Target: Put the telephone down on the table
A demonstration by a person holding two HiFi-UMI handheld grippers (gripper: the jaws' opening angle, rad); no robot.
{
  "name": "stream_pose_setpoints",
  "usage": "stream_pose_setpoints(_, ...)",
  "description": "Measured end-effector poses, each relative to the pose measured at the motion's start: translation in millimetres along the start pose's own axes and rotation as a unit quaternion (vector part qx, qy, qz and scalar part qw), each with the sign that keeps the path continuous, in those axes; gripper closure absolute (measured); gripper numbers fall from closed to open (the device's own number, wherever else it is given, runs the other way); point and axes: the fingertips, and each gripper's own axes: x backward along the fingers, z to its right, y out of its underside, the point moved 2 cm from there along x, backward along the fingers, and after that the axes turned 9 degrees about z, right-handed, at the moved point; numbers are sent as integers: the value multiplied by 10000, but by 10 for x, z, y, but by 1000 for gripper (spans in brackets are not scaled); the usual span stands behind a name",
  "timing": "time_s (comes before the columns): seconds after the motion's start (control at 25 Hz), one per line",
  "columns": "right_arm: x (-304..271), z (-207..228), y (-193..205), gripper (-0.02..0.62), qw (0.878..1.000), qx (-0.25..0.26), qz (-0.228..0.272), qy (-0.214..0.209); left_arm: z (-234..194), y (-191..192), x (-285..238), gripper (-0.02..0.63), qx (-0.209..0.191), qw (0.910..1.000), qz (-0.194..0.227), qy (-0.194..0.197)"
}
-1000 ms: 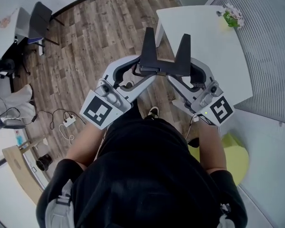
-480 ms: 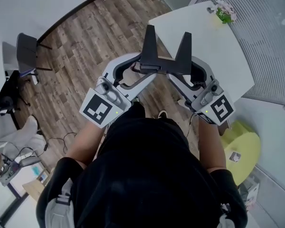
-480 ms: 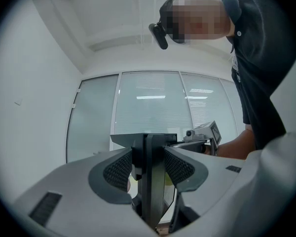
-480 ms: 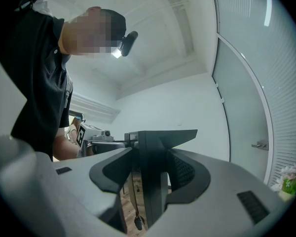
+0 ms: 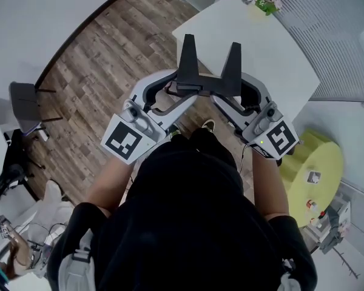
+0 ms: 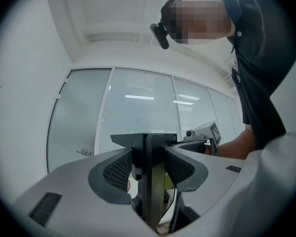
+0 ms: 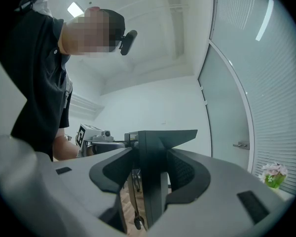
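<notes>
Closer than a second ago, the white table (image 5: 273, 59) lies ahead, its near corner beneath the left gripper (image 5: 188, 65) and right gripper (image 5: 232, 68). Both have jaws pressed together and empty, with open wood floor (image 5: 109, 59) to the left.
</notes>
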Motion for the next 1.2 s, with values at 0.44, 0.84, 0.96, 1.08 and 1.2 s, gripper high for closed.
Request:
stream_pose_setpoints(0.44, 190, 378, -50, 370, 9973, 135, 84, 710, -108, 69, -505, 399, 76, 9972, -37, 743)
stream_pose_setpoints(0.84, 584, 1112, -119, 370, 9915, 84, 247, 1271, -159, 236, -1399, 399, 120, 9909, -224, 1320)
stream_pose_setpoints(0.96, 742, 1326, -132, 370, 9891, 37, 286, 1446, -137, 302, -1679, 399, 165, 9884, -281, 1486)
stream_pose_setpoints(1.08, 899, 1513, -144, 370, 9867, 5, 296, 1597, -99, 372, -1925, 399, 203, 9860, -343, 1618)
stream_pose_setpoints(1.2, 1069, 1670, -132, 370, 9834, -80, 313, 1786, -40, 461, -2148, 399, 261, 9833, -418, 1754)
